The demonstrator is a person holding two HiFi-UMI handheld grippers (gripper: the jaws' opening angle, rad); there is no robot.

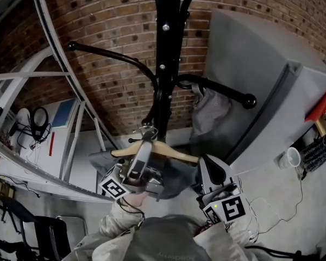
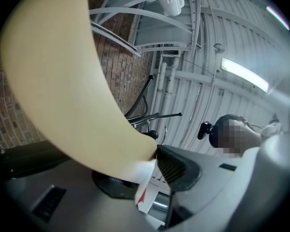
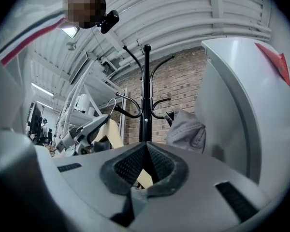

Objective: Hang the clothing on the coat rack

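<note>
The black coat rack (image 1: 168, 48) stands against the brick wall, and a light grey garment (image 1: 209, 118) hangs from its right arm. My left gripper (image 1: 145, 143) is shut on the neck of a wooden hanger (image 1: 168, 150), just below the rack's pole. Dark blue-grey clothing (image 1: 174, 178) drapes from that hanger. In the left gripper view the pale hanger (image 2: 63, 81) fills the left side and a pad presses against it. My right gripper (image 1: 206, 167) is at the hanger's right end. Its pads (image 3: 128, 166) meet, with grey cloth pinched low between them, and the rack (image 3: 146, 105) is straight ahead.
A large grey cabinet (image 1: 271, 91) leans close on the right of the rack. White metal framing (image 1: 54, 91) runs along the left, with headphones (image 1: 39, 124) on a shelf behind it. A white mug (image 1: 290, 157) and a brush (image 1: 320, 151) lie at the far right.
</note>
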